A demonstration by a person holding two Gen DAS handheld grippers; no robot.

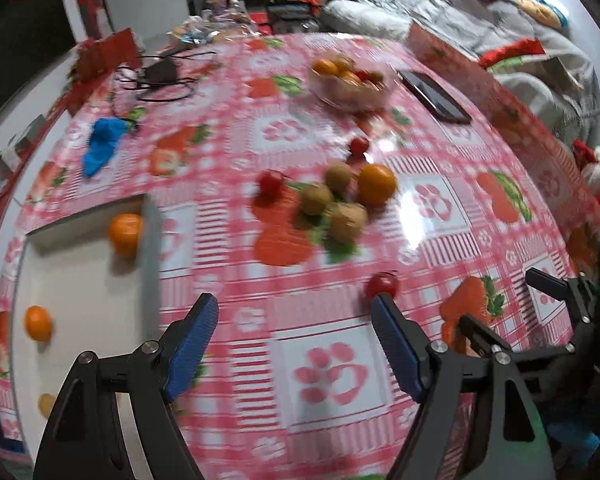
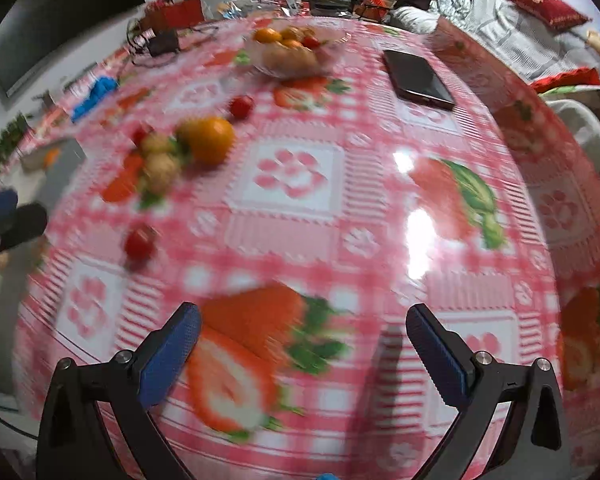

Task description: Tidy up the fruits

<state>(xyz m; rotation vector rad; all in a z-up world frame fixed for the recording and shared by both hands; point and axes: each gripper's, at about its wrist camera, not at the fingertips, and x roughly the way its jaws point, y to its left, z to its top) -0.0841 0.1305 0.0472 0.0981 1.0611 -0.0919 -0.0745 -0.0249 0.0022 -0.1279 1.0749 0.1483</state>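
Note:
On the pink checked tablecloth a cluster of fruit lies mid-table: a large orange [image 1: 376,184] [image 2: 209,139], three brown kiwis [image 1: 316,199] [image 2: 161,168] and small red tomatoes [image 1: 271,184] [image 2: 242,106]. One tomato [image 1: 383,285] [image 2: 140,242] lies apart, just beyond my left gripper's right fingertip. A white tray [image 1: 80,320] at the left holds two oranges [image 1: 126,234]. A glass bowl [image 1: 350,86] [image 2: 296,54] of fruit stands at the back. My left gripper [image 1: 294,320] is open and empty. My right gripper [image 2: 302,330] is open and empty above printed strawberries.
A black phone [image 1: 436,96] [image 2: 418,78] lies right of the bowl. A blue cloth [image 1: 102,146] and black cables [image 1: 160,76] lie at the far left. The right gripper's fingers show in the left wrist view [image 1: 548,284]. A sofa with cushions is beyond the table.

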